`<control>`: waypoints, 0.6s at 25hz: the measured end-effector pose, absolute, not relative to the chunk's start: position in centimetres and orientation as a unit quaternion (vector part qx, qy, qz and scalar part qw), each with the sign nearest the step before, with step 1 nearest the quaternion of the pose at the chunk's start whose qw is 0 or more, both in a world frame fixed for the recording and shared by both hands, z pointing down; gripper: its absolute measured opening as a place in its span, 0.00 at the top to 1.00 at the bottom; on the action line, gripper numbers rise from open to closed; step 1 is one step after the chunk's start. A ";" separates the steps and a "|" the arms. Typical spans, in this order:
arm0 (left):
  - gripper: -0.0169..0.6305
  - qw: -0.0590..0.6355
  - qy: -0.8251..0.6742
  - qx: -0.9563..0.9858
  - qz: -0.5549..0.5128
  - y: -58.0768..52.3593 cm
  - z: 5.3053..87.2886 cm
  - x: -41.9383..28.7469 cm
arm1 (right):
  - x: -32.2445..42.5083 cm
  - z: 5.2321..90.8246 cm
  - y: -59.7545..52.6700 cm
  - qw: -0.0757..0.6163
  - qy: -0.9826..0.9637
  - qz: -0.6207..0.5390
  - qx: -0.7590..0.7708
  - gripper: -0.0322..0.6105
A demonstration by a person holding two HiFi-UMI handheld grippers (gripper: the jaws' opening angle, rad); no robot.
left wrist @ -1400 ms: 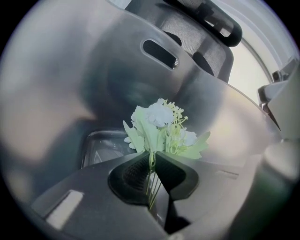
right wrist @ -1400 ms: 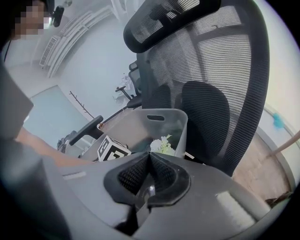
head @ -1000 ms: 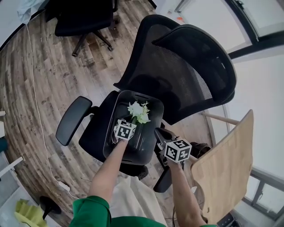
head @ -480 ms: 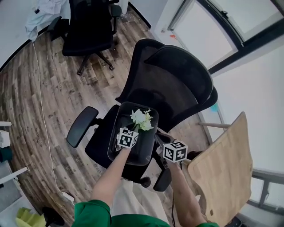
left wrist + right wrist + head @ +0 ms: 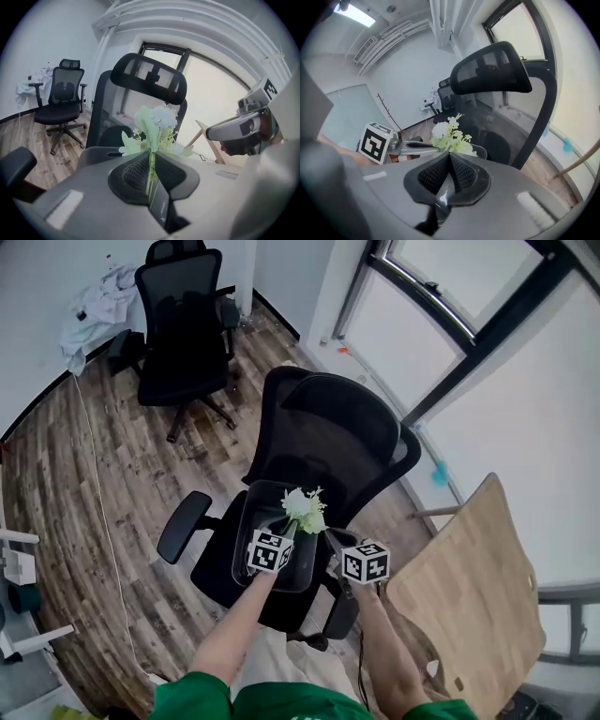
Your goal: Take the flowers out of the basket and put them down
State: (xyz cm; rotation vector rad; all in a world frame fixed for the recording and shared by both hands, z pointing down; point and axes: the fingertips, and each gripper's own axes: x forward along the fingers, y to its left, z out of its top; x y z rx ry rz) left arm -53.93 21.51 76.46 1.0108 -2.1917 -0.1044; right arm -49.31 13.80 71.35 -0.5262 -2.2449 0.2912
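Left tongs: your left gripper (image 5: 151,161) is clamped on the thin green stem of the bunch of white and pale-green flowers (image 5: 157,123). The blooms stand just past its tips, at 12 o'clock in its own view.
Right tongs: your right gripper (image 5: 450,159) has its jaws pressed together with nothing between them. The flowers sit beyond its tips at 12 o'clock, apart from it.
Flowers: in the head view they are over the far half of the dark plastic basket (image 5: 246,521), at 1 o'clock from your left marker cube.
Basket: on the seat of the black mesh office chair (image 5: 337,437).
Tongs together: side by side, the right at 3 o'clock of the left.
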 end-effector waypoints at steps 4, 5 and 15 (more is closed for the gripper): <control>0.89 0.324 -0.855 0.405 -0.037 20.6 71.0 -53.5 | -48.6 67.2 12.4 0.366 -0.902 0.117 -0.199 0.94; 0.89 0.315 -0.857 0.407 -0.036 20.3 69.6 -53.5 | -48.6 66.1 12.0 0.357 -0.906 0.116 -0.198 0.94; 0.89 0.228 -0.871 0.433 -0.044 16.7 56.8 -52.3 | -47.1 55.4 7.9 0.270 -0.940 0.103 -0.182 0.94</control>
